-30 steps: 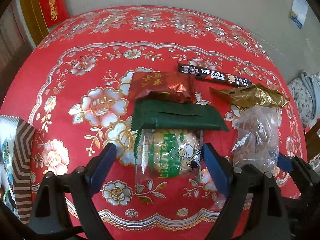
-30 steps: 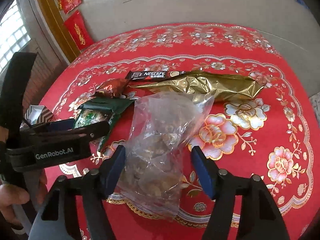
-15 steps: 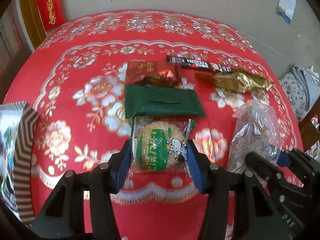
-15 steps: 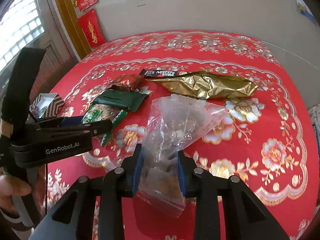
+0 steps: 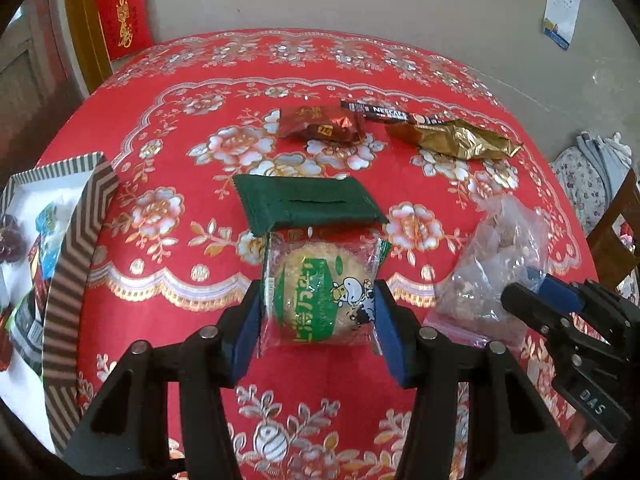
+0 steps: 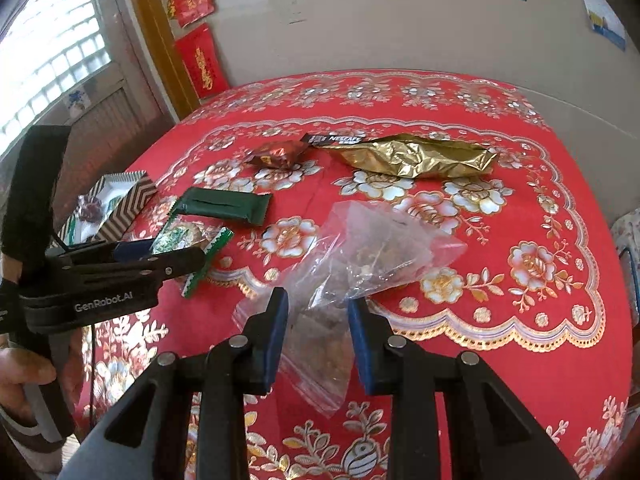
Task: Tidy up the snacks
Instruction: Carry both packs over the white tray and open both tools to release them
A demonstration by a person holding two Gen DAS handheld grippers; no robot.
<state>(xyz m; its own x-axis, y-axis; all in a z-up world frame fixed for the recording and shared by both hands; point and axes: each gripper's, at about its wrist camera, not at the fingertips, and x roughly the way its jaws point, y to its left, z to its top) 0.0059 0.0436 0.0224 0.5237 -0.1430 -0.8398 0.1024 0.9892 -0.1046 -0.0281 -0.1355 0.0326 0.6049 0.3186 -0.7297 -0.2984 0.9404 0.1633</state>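
The left gripper (image 5: 316, 320) clamps the rice cracker (image 5: 318, 300); the right gripper (image 6: 318, 330) pinches the clear bag (image 6: 352, 268) above the tabletop (image 6: 520, 280).

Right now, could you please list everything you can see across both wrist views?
Round cracker pack: one, clear wrapper with green print, between the left gripper's pads.
Clear bag: one, see-through with brownish contents, pinched by the right gripper.
Green packet: one, dark green, on the table behind the cracker pack.
Red packet: one, shiny dark red, farther back.
Nescafe stick: one, black, beside the gold bag.
Gold bag: one, crinkled gold foil, far side.
Box: one, brown-and-white striped, table's left edge, snacks inside.
Tablecloth: one, red floral.
Left gripper: closed.
Right gripper: closed.
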